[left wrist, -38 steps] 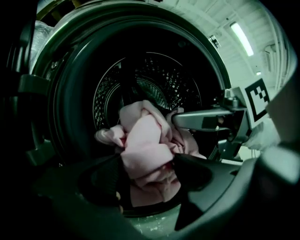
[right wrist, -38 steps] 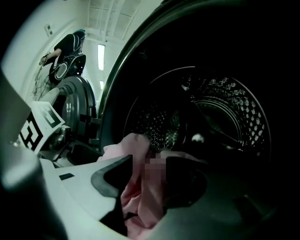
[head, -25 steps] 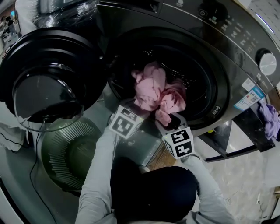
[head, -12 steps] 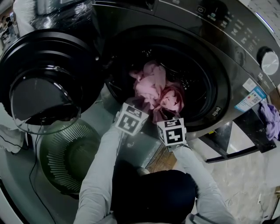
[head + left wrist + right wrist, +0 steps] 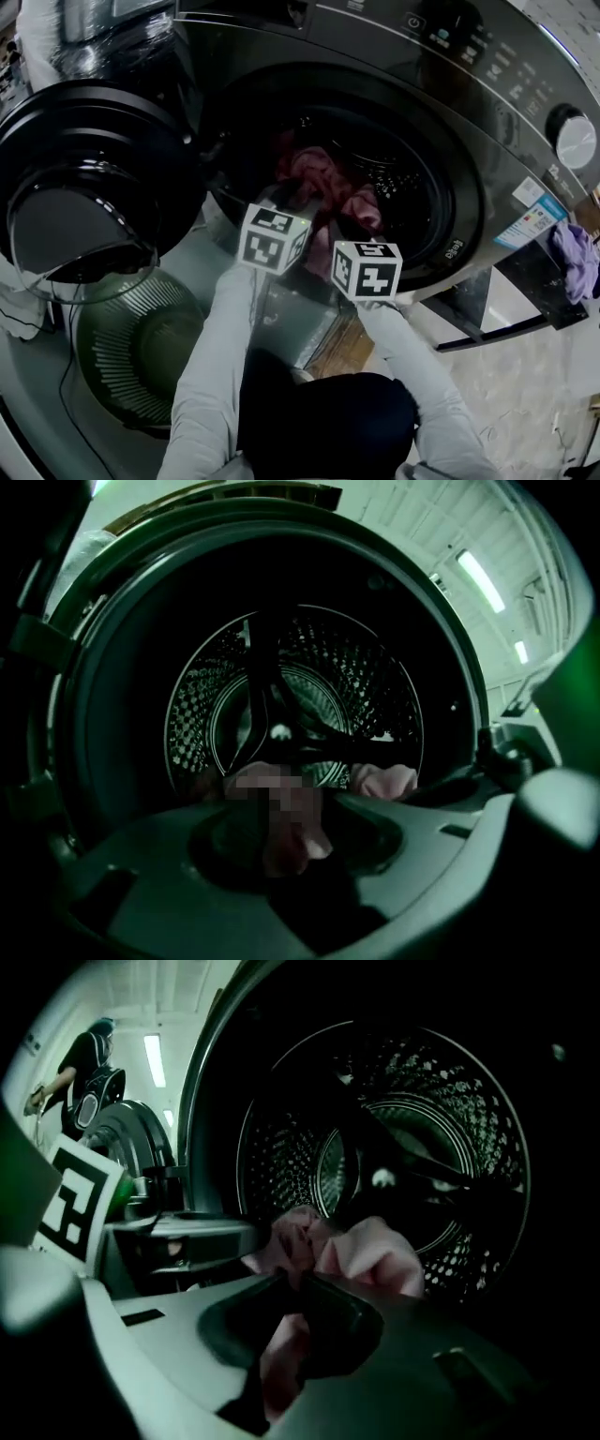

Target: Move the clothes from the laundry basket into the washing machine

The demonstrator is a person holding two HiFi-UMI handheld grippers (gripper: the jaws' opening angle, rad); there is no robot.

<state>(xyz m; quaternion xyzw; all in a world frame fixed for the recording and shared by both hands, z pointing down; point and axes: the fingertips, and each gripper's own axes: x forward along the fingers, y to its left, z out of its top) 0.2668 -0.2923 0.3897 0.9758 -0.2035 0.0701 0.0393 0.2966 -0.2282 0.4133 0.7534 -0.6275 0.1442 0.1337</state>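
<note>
— What sort of place is this?
— A big indoor hall, it seems, perhaps a test space or showroom. Long ceiling strip lights (image 5: 480, 580) cross a high white ceiling (image 5: 403, 517). The front-loading washing machine (image 5: 506, 141) bears its energy label (image 5: 532, 219), and a person (image 5: 82, 1072) stands behind.

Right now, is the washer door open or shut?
Open. The door hangs swung out at the left of the head view, and the perforated drum shows unobstructed, with pink clothing at its mouth.
</note>
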